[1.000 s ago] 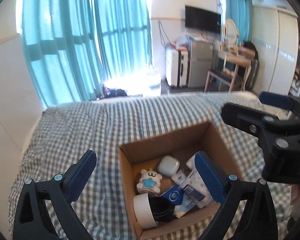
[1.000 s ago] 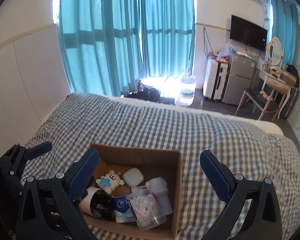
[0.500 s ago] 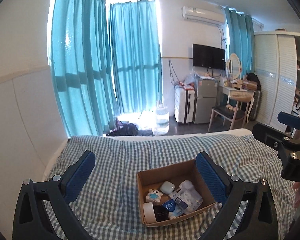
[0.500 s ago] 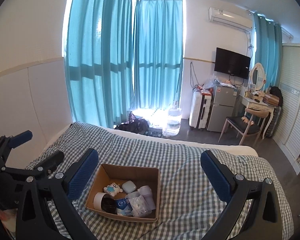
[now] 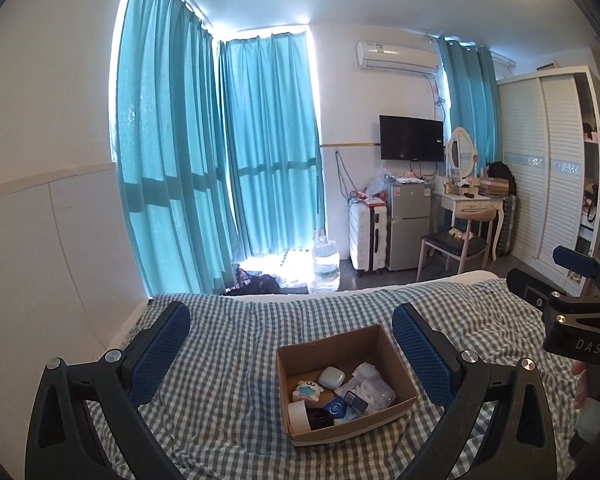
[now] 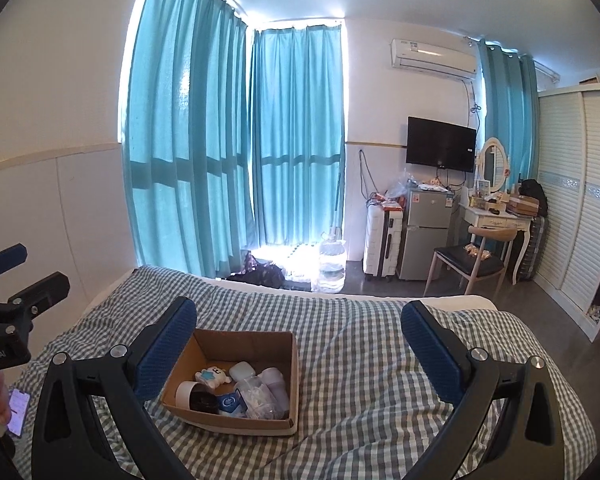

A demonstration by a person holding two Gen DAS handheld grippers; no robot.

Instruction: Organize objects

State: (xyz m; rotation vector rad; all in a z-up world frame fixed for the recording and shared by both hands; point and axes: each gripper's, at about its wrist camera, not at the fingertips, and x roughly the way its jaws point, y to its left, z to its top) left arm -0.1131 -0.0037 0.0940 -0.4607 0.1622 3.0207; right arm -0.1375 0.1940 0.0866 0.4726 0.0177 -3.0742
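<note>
Both claws wide open over bed, nothing gripped.

Left gripper point(image 5: 290, 344) & right gripper point(image 6: 300, 344): blue pads spread far apart, empty, held above checked bedspread point(image 6: 360, 344), well clear of it. Cardboard box point(image 6: 290, 364) sitting on bedspread, btwn the fingers in both views, nearer left pad in right-wrist view. Inside box: star-bellied bear toy point(image 5: 307, 390), white earbud case point(image 5: 331, 377), white roll w/ black item point(image 5: 300, 416), blue packet point(image 5: 336, 408), clear tub of cotton swabs point(image 6: 260, 396). Phone point(image 6: 18, 410) lying at bed's left edge.
</note>
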